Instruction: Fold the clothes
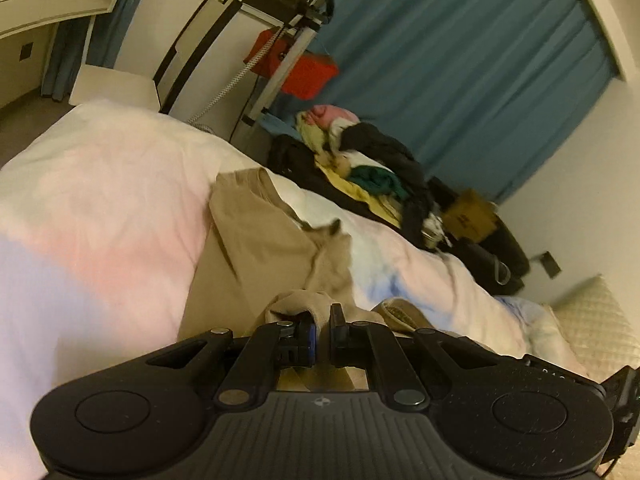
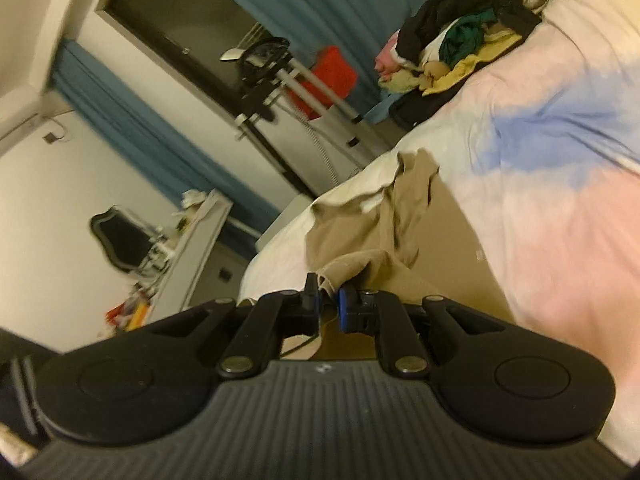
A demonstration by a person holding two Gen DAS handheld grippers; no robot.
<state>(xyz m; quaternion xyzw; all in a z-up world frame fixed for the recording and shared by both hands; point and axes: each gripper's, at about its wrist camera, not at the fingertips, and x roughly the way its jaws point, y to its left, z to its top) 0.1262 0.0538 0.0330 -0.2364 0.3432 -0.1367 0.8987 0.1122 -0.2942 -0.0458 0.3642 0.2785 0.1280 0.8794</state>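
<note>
Both claws level, left claw [image 1: 321,330], right claw [image 2: 329,303], pinching tan shirt [image 1: 260,240].

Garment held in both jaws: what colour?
Plain tan garment, no pattern; clearest in the left wrist view.

Black ribbed gripper bodies, silver pivot screws, blue-padded fingers [image 1: 308,334]

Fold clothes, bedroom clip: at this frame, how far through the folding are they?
Early. No folded garment shows anywhere. In hand: both the left gripper and the right gripper have their jaws pinched on edges of the tan garment, which lies rumpled on the pastel bedspread. Left: folding it, plus the mixed clothes pile at the far side of the bed.
</note>
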